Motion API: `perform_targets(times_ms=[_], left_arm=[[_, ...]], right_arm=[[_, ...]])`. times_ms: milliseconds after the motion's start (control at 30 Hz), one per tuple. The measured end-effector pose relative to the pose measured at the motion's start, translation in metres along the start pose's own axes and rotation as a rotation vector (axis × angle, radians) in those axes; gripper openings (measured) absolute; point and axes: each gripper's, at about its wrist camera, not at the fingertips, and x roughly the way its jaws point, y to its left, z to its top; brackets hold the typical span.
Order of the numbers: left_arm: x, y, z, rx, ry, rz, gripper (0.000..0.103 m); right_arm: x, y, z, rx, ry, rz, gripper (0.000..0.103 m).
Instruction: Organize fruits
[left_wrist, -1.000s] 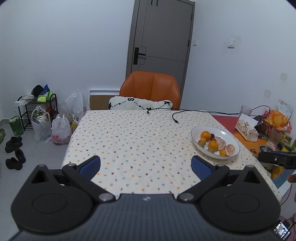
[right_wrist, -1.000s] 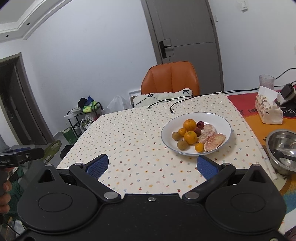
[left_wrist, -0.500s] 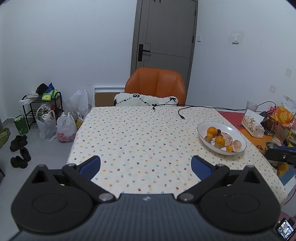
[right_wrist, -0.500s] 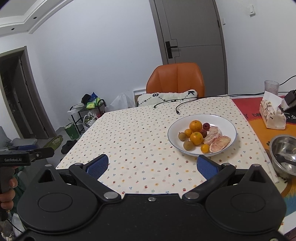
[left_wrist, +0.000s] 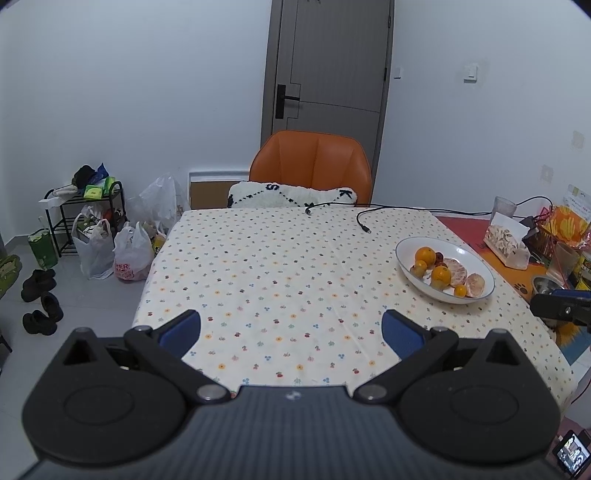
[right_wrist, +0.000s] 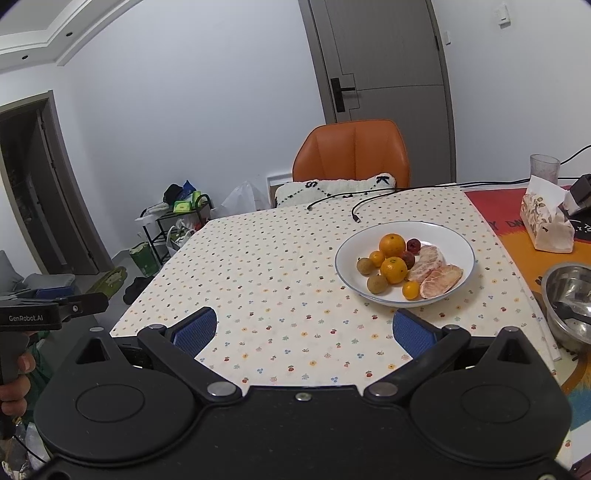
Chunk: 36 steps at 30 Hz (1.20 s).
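Both cameras have drawn back and risen since the earlier frames, so the white plate (right_wrist: 458, 236) sits farther off and more of the floor shows; the left gripper (left_wrist: 291, 332) hovers above the near edge of the table, jaws spread wide with nothing between the blue pads (left_wrist: 183, 330); the right gripper (right_wrist: 304, 328) hangs likewise over the near edge, jaws wide and empty, the plate just beyond its right pad; in the right wrist view the left gripper's body is at the far left edge, gripped by the left hand (right_wrist: 16, 380).

On the plate lie two oranges (right_wrist: 392, 245), smaller kumquats (right_wrist: 410, 290), brownish kiwis (right_wrist: 376, 283), dark red fruits (right_wrist: 413, 244) and peeled citrus segments (right_wrist: 441, 280), all clustered toward its centre; the plate rests on the dotted tablecloth (left_wrist: 277, 273); a black cable (left_wrist: 364, 221) lies just behind the plate; a tissue pack (right_wrist: 546, 225) stands to the plate's right on an orange mat (right_wrist: 524, 254), and a steel bowl (right_wrist: 569, 295) sits near the plate on the same side; behind the plate, past the table's far edge, stands an orange chair (left_wrist: 314, 162) with a white cushion (left_wrist: 291, 194), and behind that a grey door (left_wrist: 332, 66); far left of the plate, on the floor, are plastic bags (left_wrist: 129, 254), a black rack (left_wrist: 85, 218) and shoes (left_wrist: 40, 295).
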Motion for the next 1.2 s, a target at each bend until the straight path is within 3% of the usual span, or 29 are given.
perform_targets(times_ms=[1200], left_arm=[[0.0027,-0.0015,-0.0026,0.007,0.009,0.001,0.103]], right_arm=[[0.0017,-0.0019,-0.0001,-0.008,0.003,-0.009,0.103]])
